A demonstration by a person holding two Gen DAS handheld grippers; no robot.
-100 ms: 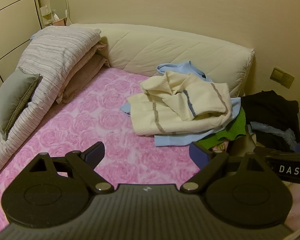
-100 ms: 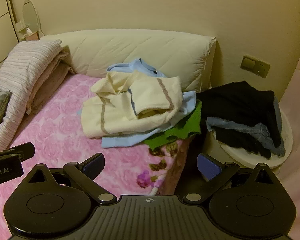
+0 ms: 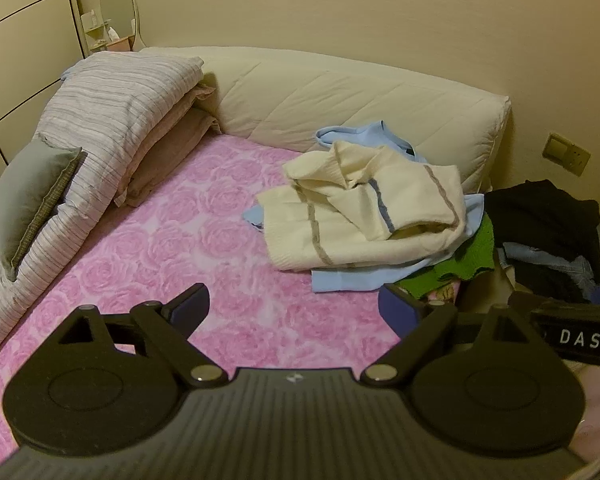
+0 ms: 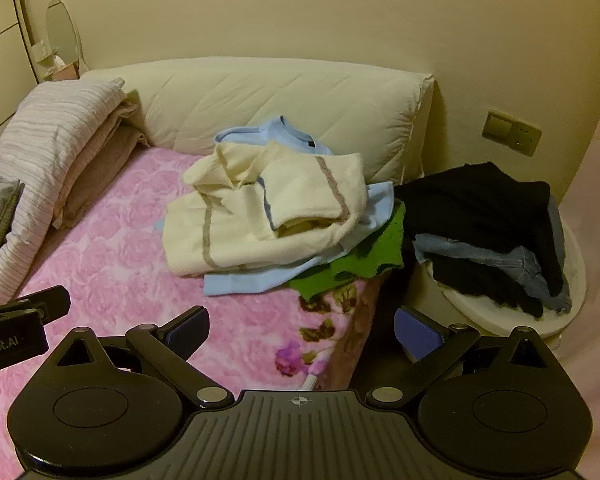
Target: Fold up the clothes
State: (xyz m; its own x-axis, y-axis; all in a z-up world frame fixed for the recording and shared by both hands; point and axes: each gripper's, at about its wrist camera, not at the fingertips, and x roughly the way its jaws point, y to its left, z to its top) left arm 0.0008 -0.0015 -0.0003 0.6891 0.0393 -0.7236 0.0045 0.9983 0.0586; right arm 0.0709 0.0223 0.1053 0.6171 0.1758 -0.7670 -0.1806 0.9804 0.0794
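Observation:
A crumpled cream sweater [image 3: 364,216] [image 4: 260,216] with grey and blue stripes tops a heap on the pink rose bedspread [image 3: 172,264] [image 4: 112,272]. Under it lie a light blue shirt [image 3: 352,280] [image 4: 244,282] and a green knit garment [image 3: 460,264] [image 4: 360,268]. My left gripper [image 3: 294,306] hovers open over the bedspread, short of the heap, nothing between its fingers. My right gripper [image 4: 302,326] is open too, above the bed's right edge. Part of the right gripper [image 3: 572,332] shows in the left wrist view, and part of the left gripper [image 4: 16,320] in the right wrist view.
Black clothes and jeans [image 4: 496,240] are piled on a round white stool [image 4: 564,312] right of the bed. A long cream bolster [image 3: 340,100] lines the wall. Folded striped bedding [image 3: 112,128] and a grey cushion [image 3: 28,200] sit on the left. A wall socket [image 4: 512,132] is at right.

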